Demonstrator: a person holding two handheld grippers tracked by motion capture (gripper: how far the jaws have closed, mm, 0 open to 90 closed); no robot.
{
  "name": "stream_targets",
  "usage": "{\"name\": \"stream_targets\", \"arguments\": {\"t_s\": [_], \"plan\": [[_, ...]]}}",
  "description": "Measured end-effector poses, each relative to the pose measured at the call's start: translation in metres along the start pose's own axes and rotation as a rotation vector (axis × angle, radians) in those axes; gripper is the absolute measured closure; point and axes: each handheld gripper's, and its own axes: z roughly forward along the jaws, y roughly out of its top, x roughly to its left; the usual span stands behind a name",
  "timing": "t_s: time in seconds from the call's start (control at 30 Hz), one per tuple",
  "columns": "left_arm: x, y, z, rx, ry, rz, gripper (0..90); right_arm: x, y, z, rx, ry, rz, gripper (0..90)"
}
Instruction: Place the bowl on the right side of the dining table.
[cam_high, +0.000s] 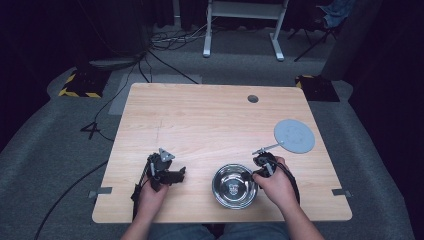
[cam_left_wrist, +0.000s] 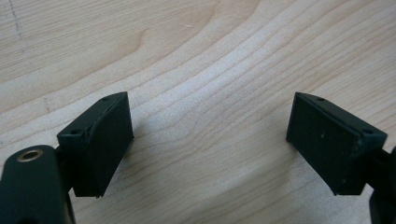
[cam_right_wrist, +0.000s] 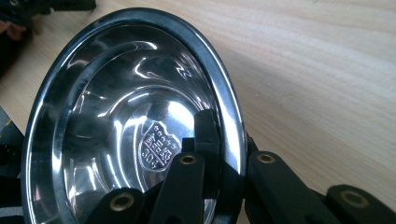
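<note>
A shiny steel bowl (cam_high: 233, 186) stands near the table's front edge, right of centre. My right gripper (cam_high: 259, 172) is at the bowl's right rim, and in the right gripper view the jaws are shut on the rim (cam_right_wrist: 232, 140), one finger inside the bowl (cam_right_wrist: 140, 116) and one outside. A stamped shield mark shows on the bowl's bottom. My left gripper (cam_high: 175, 175) rests on the table left of the bowl. In the left gripper view its jaws (cam_left_wrist: 210, 144) stand wide open over bare wood, nothing between them.
A grey round disc with a thin handle (cam_high: 294, 136) lies on the wooden table (cam_high: 200, 115) behind the right hand. A small grey cap (cam_high: 253, 98) sits near the far edge. White desk legs and cables are on the floor beyond.
</note>
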Motion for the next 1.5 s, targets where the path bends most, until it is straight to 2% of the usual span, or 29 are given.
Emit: {"name": "stream_targets", "arguments": {"t_s": [0.17, 0.2, 0.37, 1.0, 1.1, 1.5], "plan": [[0.000, 0.000, 0.000, 0.000, -0.001, 0.000, 14.6, -0.003, 0.004, -0.007, -0.024, -0.022, -0.006, 87.3], [0.000, 0.000, 0.000, 0.000, -0.001, 0.001, 14.6, -0.002, 0.007, -0.012, -0.028, -0.020, 0.009, 87.3], [0.000, 0.000, 0.000, 0.004, -0.009, -0.001, 14.6, -0.006, 0.013, -0.023, -0.061, -0.029, 0.025, 87.3], [0.000, 0.000, 0.001, 0.004, -0.010, -0.003, 14.6, -0.028, 0.035, -0.061, -0.155, -0.081, 0.072, 87.2], [0.000, 0.000, 0.000, 0.004, -0.010, -0.001, 14.6, -0.032, 0.037, -0.066, -0.166, -0.086, 0.084, 87.2], [0.000, 0.000, 0.001, 0.002, -0.009, -0.004, 14.6, -0.059, 0.047, -0.094, -0.224, -0.161, 0.145, 87.1]]}}
